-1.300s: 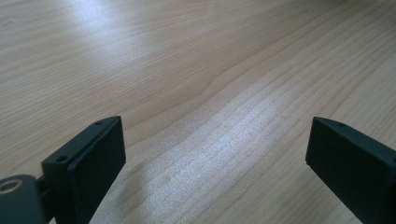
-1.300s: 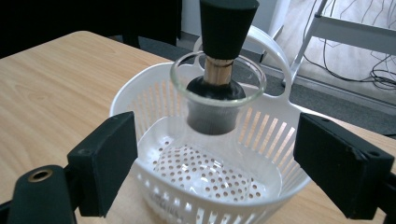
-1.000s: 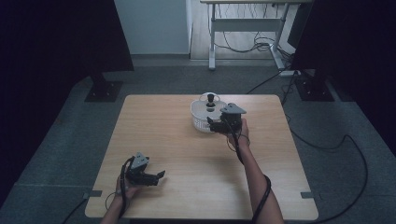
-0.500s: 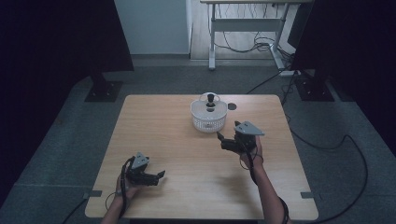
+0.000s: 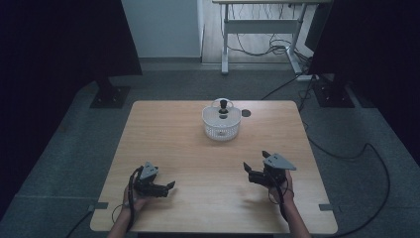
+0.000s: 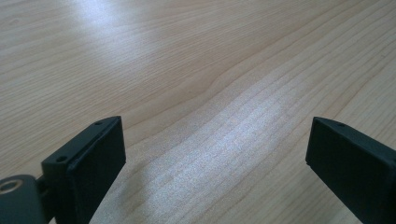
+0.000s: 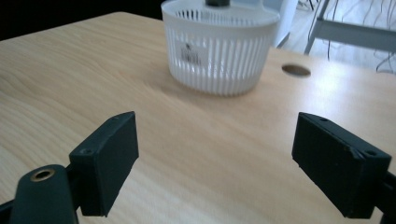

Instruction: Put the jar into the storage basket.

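**A:** High view first. What stands on the wooden table (image 5: 163, 139)?

**B:** One white slatted basket (image 5: 221, 122), round, upright, at the far centre of the top. A dark knob (image 5: 224, 104) rises from its middle, and a thin handle arcs over the rim. Just to the right of the basket there is a small round hole (image 5: 246, 113) in the tabletop.

**A:** Position of the left gripper (image 5: 170, 186)?

**B:** Near-left part of the table, held in the person's left hand (image 5: 134, 198), low over the wood. Its jaws point to the right and stand apart, with nothing between them. In the left gripper view the two black jaws are wide open over bare wood grain.

**A:** And the right gripper (image 5: 246, 167)?

**B:** Near-right part of the table, held in the person's right hand (image 5: 280, 188), with the grey three-cornered plate (image 5: 279, 161) on top. Its jaws point left and slightly toward the far side. They are spread, gripping nothing.

**A:** Does the right gripper view confirm that?

**B:** Yes. Both jaws stand wide apart, and the basket (image 7: 219, 44) sits well beyond them, not touched, with the hole (image 7: 296, 70) to its right. A small label shows on the basket wall; its print is too small to read.

**A:** Surroundings?

**B:** A grey floor, a desk frame (image 5: 257, 29) with loose cables at the far side, and dark curtains left and right.
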`<action>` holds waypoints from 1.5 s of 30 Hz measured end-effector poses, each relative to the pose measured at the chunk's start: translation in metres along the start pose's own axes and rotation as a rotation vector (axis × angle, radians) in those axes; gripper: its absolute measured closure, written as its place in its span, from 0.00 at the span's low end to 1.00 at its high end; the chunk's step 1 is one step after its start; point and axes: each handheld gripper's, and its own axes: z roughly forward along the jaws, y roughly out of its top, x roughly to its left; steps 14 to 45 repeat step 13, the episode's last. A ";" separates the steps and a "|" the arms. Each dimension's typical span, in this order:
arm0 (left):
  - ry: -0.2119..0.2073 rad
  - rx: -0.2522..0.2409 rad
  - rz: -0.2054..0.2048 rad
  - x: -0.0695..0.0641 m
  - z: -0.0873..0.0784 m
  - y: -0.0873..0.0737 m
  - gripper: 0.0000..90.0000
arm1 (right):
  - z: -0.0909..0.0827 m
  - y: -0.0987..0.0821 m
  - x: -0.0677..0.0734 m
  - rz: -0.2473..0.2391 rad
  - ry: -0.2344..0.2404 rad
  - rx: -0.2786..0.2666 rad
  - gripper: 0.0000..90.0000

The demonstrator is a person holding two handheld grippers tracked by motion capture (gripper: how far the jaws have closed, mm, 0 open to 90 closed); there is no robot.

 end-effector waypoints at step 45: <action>-0.004 0.000 0.008 -0.001 0.000 0.000 0.05 | -0.002 -0.018 -0.003 0.075 0.021 0.026 0.15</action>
